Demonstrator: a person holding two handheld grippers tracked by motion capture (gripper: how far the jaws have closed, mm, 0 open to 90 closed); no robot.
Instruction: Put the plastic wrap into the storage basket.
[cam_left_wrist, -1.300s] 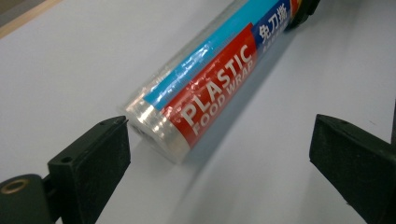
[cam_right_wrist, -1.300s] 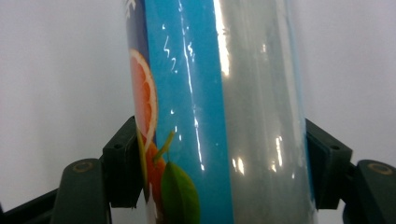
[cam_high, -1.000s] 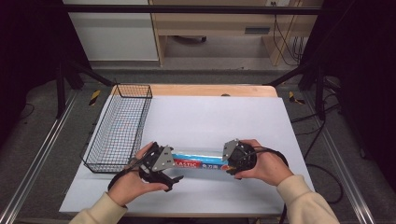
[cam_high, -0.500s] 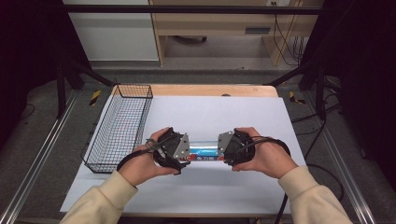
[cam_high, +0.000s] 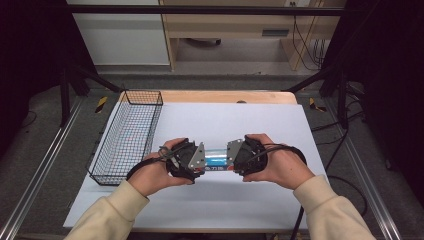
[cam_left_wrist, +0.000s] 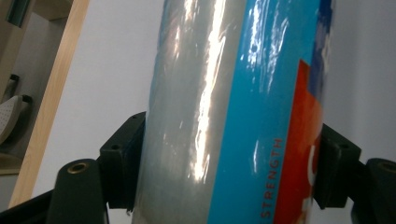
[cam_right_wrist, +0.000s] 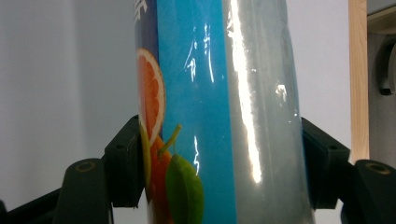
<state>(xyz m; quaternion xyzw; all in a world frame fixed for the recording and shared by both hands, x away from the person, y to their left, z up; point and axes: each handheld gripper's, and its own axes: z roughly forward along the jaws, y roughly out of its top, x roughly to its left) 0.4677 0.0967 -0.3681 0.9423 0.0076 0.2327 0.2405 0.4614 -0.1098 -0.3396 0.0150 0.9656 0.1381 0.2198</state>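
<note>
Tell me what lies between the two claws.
In the high view, the left claw and right claw each clamp one end of a blue cling-wrapped roll; its middle spans the gap above the white tabletop.

The white table top is bare behind the two hands, so there is lots of room to pass there. The wire basket stands along the left edge, close beside the left hand, and blocks that side. To the right of the right hand there seems to be a thin bare strip.
</note>
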